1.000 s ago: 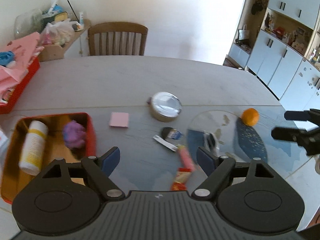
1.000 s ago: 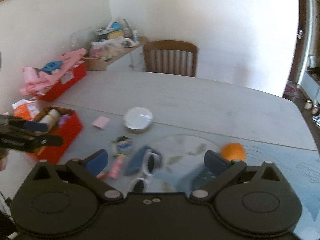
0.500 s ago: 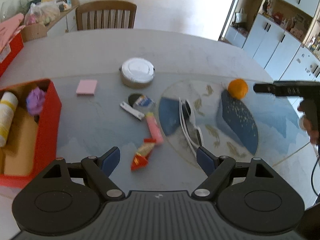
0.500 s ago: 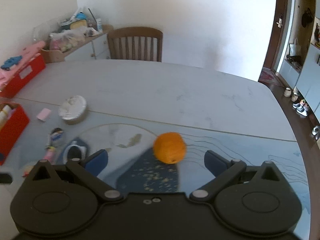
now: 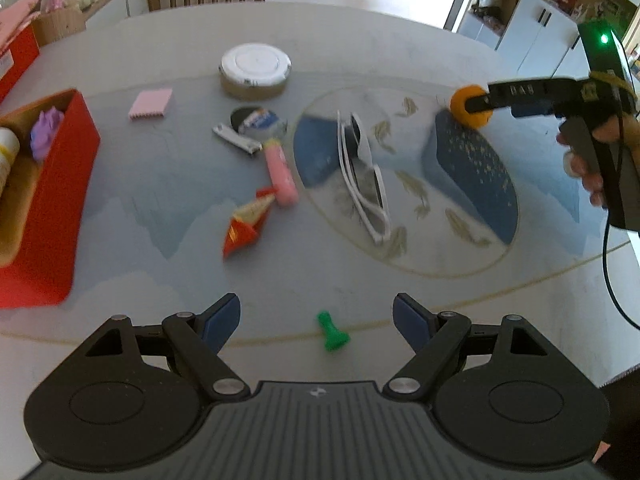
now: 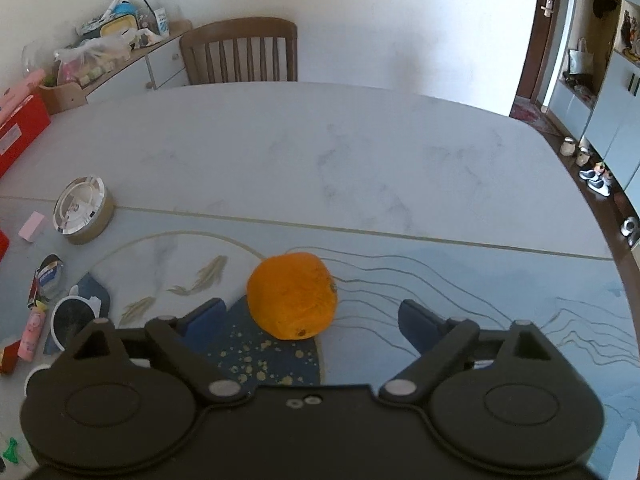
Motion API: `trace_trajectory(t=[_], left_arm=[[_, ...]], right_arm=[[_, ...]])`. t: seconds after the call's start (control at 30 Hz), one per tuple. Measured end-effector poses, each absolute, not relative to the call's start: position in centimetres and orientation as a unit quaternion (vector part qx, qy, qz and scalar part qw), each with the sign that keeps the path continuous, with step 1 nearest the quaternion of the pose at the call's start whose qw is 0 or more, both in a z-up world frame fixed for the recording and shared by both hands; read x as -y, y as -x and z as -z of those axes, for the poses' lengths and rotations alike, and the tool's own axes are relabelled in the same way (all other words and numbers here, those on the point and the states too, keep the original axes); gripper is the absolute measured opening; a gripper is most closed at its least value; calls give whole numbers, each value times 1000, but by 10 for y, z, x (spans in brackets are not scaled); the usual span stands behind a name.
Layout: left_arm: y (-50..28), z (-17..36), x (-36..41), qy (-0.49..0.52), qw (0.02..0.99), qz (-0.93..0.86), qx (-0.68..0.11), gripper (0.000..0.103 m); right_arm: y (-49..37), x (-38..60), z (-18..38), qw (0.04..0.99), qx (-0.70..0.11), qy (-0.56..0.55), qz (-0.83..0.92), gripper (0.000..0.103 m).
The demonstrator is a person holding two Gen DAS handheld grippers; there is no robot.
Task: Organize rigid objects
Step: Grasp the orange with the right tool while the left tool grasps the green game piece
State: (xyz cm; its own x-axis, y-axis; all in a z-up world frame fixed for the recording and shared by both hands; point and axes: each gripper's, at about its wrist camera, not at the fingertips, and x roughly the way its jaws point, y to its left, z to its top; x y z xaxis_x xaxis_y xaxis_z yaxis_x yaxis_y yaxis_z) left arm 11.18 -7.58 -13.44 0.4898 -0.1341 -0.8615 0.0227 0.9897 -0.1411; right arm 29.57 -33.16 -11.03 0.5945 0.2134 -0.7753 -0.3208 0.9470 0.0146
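Note:
An orange (image 6: 291,295) sits on the patterned table, also seen in the left wrist view (image 5: 469,105). My right gripper (image 6: 310,320) is open, its jaws on either side of the orange and not touching it; it also shows in the left wrist view (image 5: 480,101). My left gripper (image 5: 316,318) is open and empty above the near table edge, with a green game piece (image 5: 331,332) lying between its jaws on the table. White sunglasses (image 5: 364,176), a pink tube (image 5: 280,172), a red wrapper (image 5: 246,224), nail clippers (image 5: 237,140) and a round tin (image 5: 255,70) lie mid-table.
A red bin (image 5: 48,200) at the left holds a white bottle (image 5: 6,160) and a purple object (image 5: 46,132). A pink pad (image 5: 151,103) lies near it. A wooden chair (image 6: 240,50) stands at the far side. Cabinets (image 5: 532,36) line the right.
My right gripper moved right and closed in until the orange lies between its open jaws. My left gripper pulled back towards the near edge, bringing the green piece into view.

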Motion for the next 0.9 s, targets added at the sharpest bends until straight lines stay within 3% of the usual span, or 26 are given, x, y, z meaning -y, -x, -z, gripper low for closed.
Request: trace_trajectory(t=[0.13, 0.27, 0.47, 0.8, 0.9], left_arm=[[-108, 142, 81, 60, 855, 45, -513, 79], [-106, 145, 91, 56, 852, 55, -518, 60], [-103, 147, 99, 41, 852, 56, -520, 44], [-103, 147, 92, 41, 855, 32, -516, 18], [-103, 147, 91, 41, 856, 32, -515, 15]], right_arm=[[-300, 329, 113, 890, -425, 67, -150, 90], [-307, 331, 116, 888, -432, 61, -147, 85], [-313, 329, 119, 886, -436, 56, -145, 80], [-314, 323, 122, 885, -439, 53, -146, 54], [-313, 323, 122, 885, -438, 57, -145, 54]])
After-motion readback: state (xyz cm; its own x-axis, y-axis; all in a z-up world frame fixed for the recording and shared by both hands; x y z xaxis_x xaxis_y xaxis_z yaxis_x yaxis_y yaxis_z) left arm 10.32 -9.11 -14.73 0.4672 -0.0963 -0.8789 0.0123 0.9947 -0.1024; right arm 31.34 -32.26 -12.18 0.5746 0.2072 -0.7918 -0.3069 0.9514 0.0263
